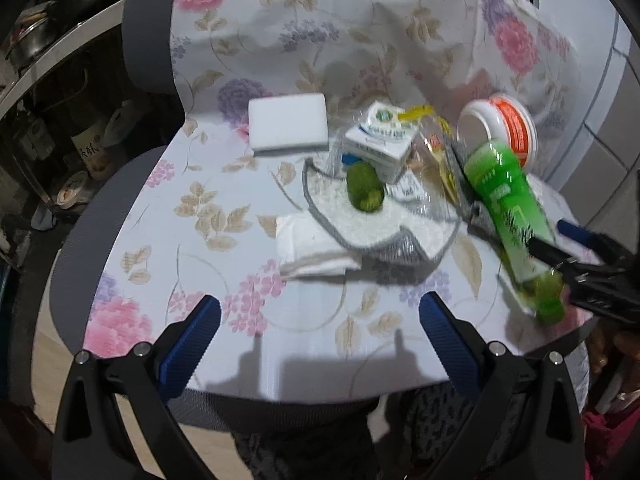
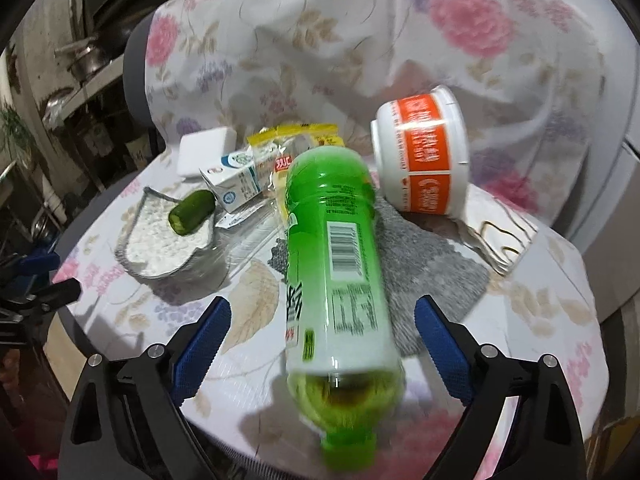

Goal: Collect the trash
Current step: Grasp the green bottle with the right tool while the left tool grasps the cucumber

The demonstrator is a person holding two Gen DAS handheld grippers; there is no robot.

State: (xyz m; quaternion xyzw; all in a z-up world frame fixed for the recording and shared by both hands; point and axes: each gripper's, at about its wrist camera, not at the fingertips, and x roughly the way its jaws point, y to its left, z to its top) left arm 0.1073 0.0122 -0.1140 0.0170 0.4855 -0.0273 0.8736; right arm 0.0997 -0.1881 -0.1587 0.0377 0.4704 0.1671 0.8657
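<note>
Right wrist view: the right gripper [image 2: 322, 330] has its blue-padded jaws spread wide, one on each side of a green plastic bottle [image 2: 340, 280] that lies on its side on the floral cloth [image 2: 540, 340], cap end toward the camera. Neither pad touches the bottle; clear gaps show on both sides. The bottle rests partly on a grey towel [image 2: 432, 272]. Just beyond it an orange-and-white cup [image 2: 424, 156] lies tipped over. To the left sit a small milk carton [image 2: 234, 184], a yellow snack wrapper [image 2: 296, 140], a piece of cucumber [image 2: 192, 210] on a grey-edged white cloth [image 2: 160, 244], and a white sponge block [image 2: 206, 148] farther back.

In the left wrist view the left gripper [image 1: 320, 322] is also open, with nothing between its jaws, hovering over bare floral cloth near the front edge. A folded white tissue [image 1: 312, 248] lies ahead of it, well apart from the bottle at the right.
</note>
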